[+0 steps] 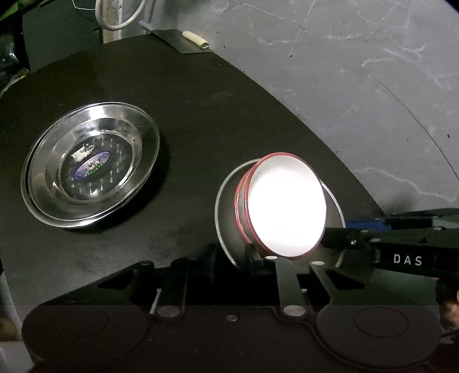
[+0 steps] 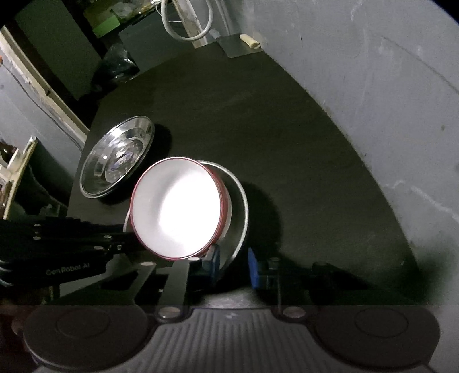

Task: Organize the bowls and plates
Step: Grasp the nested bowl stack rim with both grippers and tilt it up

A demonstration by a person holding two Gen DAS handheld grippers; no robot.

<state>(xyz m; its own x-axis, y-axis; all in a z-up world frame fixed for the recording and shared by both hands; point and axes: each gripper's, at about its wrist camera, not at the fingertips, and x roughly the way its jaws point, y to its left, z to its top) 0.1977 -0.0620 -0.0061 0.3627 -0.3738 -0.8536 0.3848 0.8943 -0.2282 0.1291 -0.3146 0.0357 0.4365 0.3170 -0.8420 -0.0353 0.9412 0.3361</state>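
Note:
A white bowl with a red rim [image 1: 287, 206] [image 2: 178, 209] sits tilted in a shallow steel plate [image 1: 226, 206] [image 2: 238, 206] on the dark table. My left gripper [image 1: 232, 258] is shut on the plate's near rim, one finger inside by the bowl's base and one outside. From the opposite side my right gripper [image 2: 233, 262] is shut on the rim in the same way, blue pads on either side. Each gripper shows in the other's view: the right gripper [image 1: 330, 238], the left gripper [image 2: 126, 232]. A second stack of steel dishes [image 1: 89, 163] [image 2: 117, 157] with a blue oval sticker lies further left.
The dark table [image 1: 200, 114] ends in a curved edge against a grey marbled surface [image 1: 358, 71] on the right. A small cream object [image 1: 195, 38] lies on a dark slab at the back, near white cable loops [image 1: 120, 17]. Clutter stands beyond the table's left edge [image 2: 17, 172].

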